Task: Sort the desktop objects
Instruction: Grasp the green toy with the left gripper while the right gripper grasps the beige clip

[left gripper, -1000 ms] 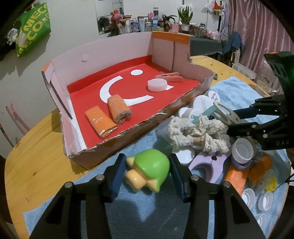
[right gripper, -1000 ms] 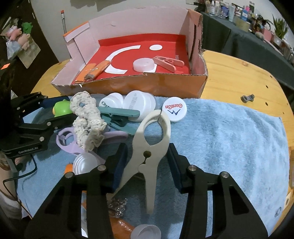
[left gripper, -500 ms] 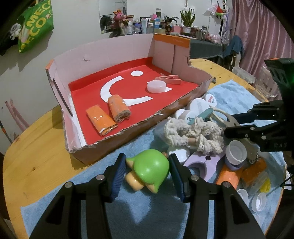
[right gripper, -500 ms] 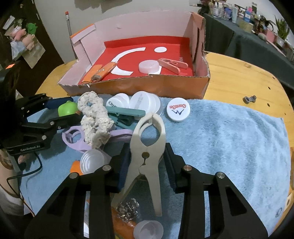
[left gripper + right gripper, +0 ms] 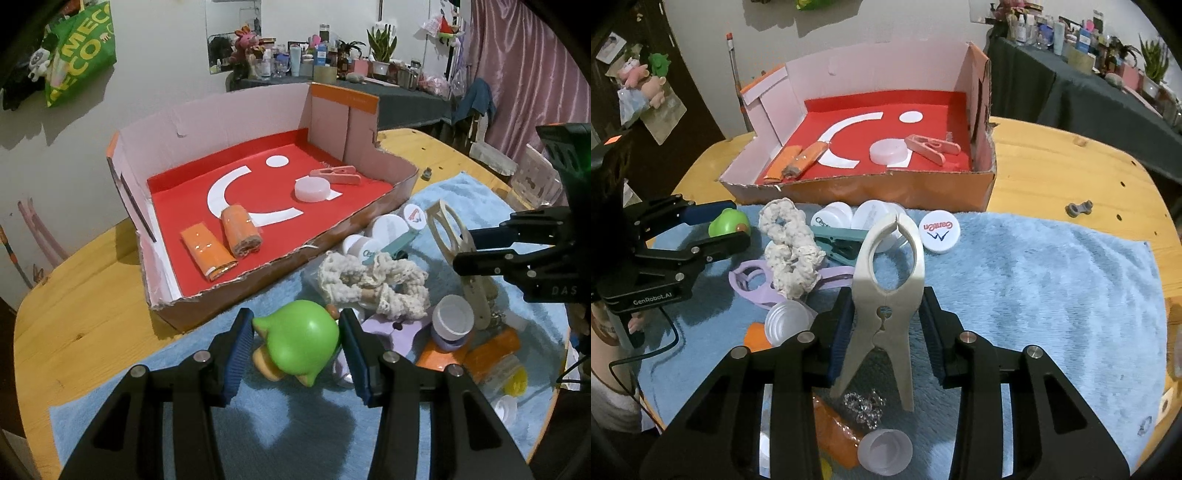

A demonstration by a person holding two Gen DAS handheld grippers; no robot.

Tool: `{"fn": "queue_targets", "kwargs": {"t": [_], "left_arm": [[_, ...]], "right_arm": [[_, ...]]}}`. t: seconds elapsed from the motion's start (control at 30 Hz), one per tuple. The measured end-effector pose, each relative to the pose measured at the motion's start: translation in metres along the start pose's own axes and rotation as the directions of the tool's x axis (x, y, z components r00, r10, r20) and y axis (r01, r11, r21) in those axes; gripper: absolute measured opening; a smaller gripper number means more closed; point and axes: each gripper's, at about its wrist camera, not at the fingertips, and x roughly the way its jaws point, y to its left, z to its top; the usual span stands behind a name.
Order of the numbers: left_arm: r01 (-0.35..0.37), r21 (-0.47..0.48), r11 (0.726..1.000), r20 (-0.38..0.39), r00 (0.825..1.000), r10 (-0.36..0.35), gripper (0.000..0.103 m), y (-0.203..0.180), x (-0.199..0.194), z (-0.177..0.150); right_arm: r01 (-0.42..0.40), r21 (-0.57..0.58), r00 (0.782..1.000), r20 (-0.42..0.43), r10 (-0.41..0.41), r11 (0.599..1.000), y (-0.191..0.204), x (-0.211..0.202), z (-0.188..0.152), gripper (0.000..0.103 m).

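My left gripper is shut on a green-capped toy figure, which hangs just above the blue towel. The right wrist view shows that gripper and the toy at the far left. My right gripper is shut on a large beige clip, pads pressing its middle, tips pointing at the box. From the left wrist view the beige clip stands tilted in the right gripper. A cardboard box with a red floor holds two orange rolls, a pink lid and a pink clip.
On the towel lie a cream crocheted scrunchie, a teal clip, a lilac clip, white lids, clear caps and orange packets. A small grey part lies on the wooden table.
The right gripper's jaws closed in from either side onto the beige clip, and the clip now sits upright between them. The left gripper keeps its hold on the green toy.
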Motion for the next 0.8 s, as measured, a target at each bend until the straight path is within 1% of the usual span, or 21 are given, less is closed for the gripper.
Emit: {"fn": "queue_targets", "kwargs": {"t": [0.4, 0.5, 0.8], "left_arm": [[-0.011, -0.040, 0.999, 0.045, 0.999, 0.013, 0.050, -0.009, -0.030, 0.013], [-0.026, -0.050, 0.998, 0.055, 0.998, 0.029, 0.050, -0.011, -0.037, 0.018], [-0.040, -0.103, 0.994, 0.083, 0.995, 0.049, 0.050, -0.013, -0.051, 0.038]], "right_arm": [[-0.005, -0.025, 0.999, 0.045, 0.006, 1.000, 0.004, -0.024, 0.008, 0.034], [-0.009, -0.035, 0.998, 0.056, 0.010, 0.999, 0.005, -0.030, 0.011, 0.034], [-0.020, -0.063, 0.995, 0.092, 0.025, 0.998, 0.008, -0.048, 0.029, 0.034]]}}
